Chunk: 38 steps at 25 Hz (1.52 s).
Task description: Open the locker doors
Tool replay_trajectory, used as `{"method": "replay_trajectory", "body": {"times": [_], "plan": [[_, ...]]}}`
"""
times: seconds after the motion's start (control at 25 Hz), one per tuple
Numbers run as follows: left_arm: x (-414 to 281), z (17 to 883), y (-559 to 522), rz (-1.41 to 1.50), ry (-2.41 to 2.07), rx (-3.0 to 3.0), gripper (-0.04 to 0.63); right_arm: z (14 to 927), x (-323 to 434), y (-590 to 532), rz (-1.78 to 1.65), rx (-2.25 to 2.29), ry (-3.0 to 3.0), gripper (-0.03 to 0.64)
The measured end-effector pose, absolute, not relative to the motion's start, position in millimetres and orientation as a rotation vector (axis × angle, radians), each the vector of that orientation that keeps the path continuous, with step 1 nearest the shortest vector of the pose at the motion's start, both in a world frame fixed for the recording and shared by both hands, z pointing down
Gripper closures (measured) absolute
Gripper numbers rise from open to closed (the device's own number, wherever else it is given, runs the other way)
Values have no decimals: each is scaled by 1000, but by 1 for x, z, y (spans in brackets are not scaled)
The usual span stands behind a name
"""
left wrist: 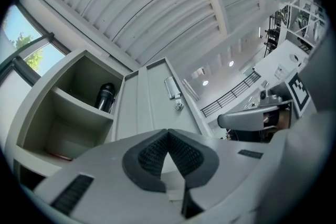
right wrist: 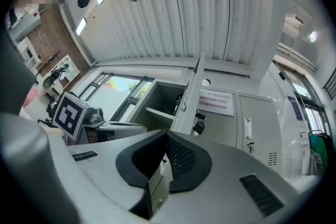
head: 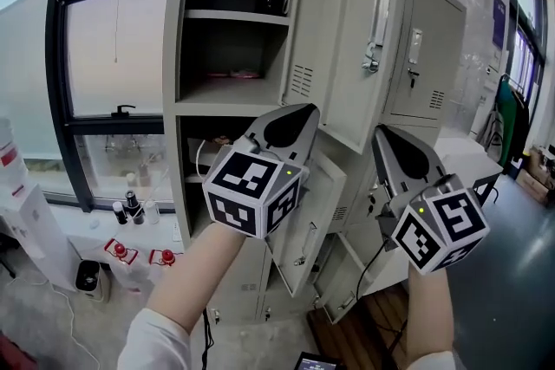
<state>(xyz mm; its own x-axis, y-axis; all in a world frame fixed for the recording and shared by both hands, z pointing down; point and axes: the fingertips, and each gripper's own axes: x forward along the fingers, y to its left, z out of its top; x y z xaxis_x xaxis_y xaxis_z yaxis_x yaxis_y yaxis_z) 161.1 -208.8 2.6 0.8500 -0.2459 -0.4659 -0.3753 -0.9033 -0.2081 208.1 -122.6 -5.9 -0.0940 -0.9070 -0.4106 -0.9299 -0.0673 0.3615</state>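
- Left claw (head: 295, 119) up front, jaws pinched together, nothing in them.
- Right claw (head: 388, 141) beside it, jaws shut tight too, empty.
- Just beyond and below the left claw, a lower locker door (head: 305, 225) hangs ajar.
- Above, between both claws, the upper locker door (head: 347, 39) stands wide open.
- Farther up-left of the left claw, a dark flask (left wrist: 105, 97) on the top shelf.
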Motion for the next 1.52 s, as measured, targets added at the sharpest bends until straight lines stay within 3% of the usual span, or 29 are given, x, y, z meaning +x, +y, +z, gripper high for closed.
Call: {"method": "replay_trajectory", "body": {"times": [0.6, 1.16, 1.52], "plan": [[136, 83, -168, 506, 728, -2605, 583, 89, 169, -94, 1092, -1988, 2158, 621], [122, 168, -171, 569, 671, -2756, 583, 188, 213, -79, 674, -2144, 2018, 621], [129, 189, -168, 585, 568, -2815, 583, 203, 192, -91, 738, -2268, 2023, 623]]}}
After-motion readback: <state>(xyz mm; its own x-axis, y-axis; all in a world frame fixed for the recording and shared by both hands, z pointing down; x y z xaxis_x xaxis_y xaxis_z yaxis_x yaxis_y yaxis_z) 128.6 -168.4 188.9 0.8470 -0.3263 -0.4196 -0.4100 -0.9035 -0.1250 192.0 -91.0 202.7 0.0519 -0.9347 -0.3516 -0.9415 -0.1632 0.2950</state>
